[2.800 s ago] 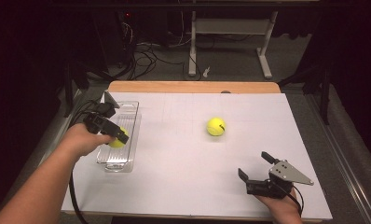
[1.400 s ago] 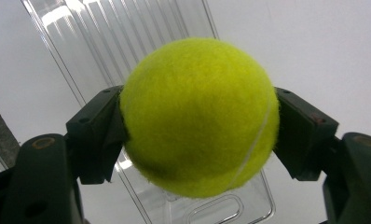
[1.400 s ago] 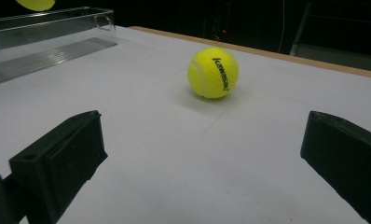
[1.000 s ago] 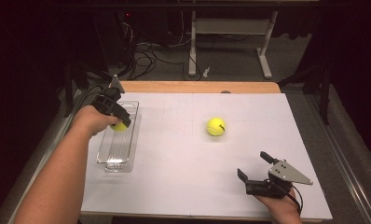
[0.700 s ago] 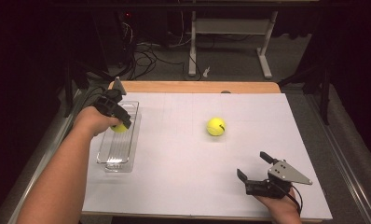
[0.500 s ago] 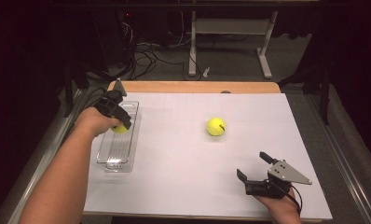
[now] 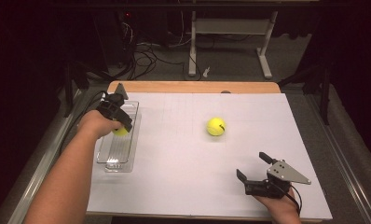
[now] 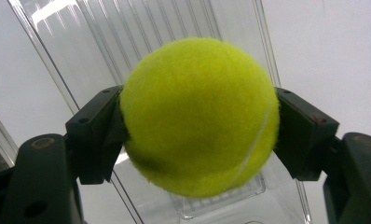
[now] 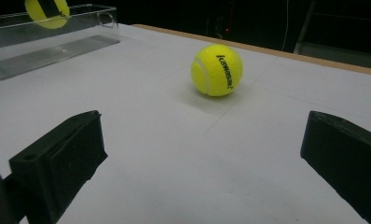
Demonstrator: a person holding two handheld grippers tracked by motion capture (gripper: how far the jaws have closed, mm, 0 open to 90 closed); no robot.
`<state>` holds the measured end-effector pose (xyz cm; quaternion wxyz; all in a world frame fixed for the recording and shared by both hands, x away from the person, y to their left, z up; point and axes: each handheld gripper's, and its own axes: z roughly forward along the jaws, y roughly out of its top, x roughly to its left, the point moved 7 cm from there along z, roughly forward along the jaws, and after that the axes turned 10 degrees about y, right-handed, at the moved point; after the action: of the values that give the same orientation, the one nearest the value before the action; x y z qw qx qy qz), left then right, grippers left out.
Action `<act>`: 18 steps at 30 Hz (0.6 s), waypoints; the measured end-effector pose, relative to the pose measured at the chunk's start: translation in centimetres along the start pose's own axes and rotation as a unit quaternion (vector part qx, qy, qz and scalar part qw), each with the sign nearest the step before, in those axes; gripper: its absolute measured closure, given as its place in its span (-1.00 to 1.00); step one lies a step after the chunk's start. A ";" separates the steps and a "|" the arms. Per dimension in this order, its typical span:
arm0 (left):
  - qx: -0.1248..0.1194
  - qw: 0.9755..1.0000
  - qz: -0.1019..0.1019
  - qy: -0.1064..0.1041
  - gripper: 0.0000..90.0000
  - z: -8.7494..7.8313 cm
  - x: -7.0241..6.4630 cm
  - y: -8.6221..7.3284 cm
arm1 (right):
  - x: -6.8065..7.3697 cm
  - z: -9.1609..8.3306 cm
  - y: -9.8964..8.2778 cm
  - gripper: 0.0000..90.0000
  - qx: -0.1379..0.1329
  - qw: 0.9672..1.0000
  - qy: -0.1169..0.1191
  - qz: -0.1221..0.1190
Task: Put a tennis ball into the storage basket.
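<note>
L gripper [image 7: 123,122] clamps tennis ball [image 8: 198,115] over clear tray [image 7: 110,156], table's left edge; drop pending. 2nd ball [image 7: 216,126] mid-table. R gripper [image 7: 254,173] wide open, empty, near-right corner.

This looks like a lab or test room set up for recording. A white-topped table [image 7: 183,140] with a wooden edge stands on a grey floor [image 7: 230,60] in a dim room with dark surroundings. Behind it, loose cables [image 7: 144,51] lie tangled on the floor beside the white legs of another desk or stand [image 7: 230,32]. A small red light [image 7: 126,14], perhaps on some equipment, glows in the dark.
</note>
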<state>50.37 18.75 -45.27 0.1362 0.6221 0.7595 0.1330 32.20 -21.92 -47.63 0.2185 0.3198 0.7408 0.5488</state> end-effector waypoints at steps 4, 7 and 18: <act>0.001 1.000 -0.003 -0.005 -0.42 -0.3 0.1 0.1 | 0.0 0.0 0.0 -0.99 0.000 1.000 0.000 0.000; -0.003 1.000 -0.009 -0.007 -0.42 -0.4 0.1 0.3 | 0.0 0.0 0.0 -0.99 0.001 1.000 0.000 -0.001; -0.004 1.000 -0.009 -0.019 -0.92 -0.9 -0.3 0.4 | 0.2 0.1 0.1 -0.99 0.001 1.000 0.002 -0.003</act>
<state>50.43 18.52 -44.25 0.1544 0.6170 0.7617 0.1232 32.15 -21.73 -47.60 0.2189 0.3165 0.7428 0.5479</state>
